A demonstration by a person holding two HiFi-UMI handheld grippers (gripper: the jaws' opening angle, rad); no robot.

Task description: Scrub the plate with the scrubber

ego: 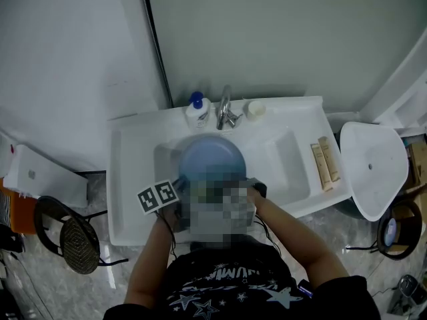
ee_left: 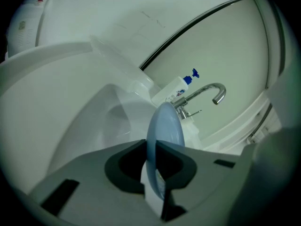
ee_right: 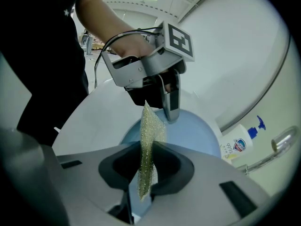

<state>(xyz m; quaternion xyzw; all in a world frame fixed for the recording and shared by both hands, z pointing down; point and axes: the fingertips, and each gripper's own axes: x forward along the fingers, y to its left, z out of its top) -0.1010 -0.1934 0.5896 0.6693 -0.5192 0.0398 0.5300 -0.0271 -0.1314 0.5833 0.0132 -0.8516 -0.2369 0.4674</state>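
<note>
Two tools are loaded, so the set-up is done. I judge the scrubbing itself as barely begun or about to begin, since no suds or water show on the plate (ego: 212,153). On the left, my left tool (ee_left: 153,173) is clenched on the plate's near rim and holds it over the basin of the sink (ego: 133,179), in front of the faucet (ego: 225,109) and the soap bottle (ego: 197,112). That hand angles downward, with its forearm reaching in from the bottom of the head view. To the right, my right tool (ee_right: 146,171) pinches the scrubber (ee_right: 151,126), a glittery mesh pad standing edge-on between its jaws. It points steeply down, just beside the plate's face; I cannot tell whether the pad touches. Wiping across the whole face remains.
</note>
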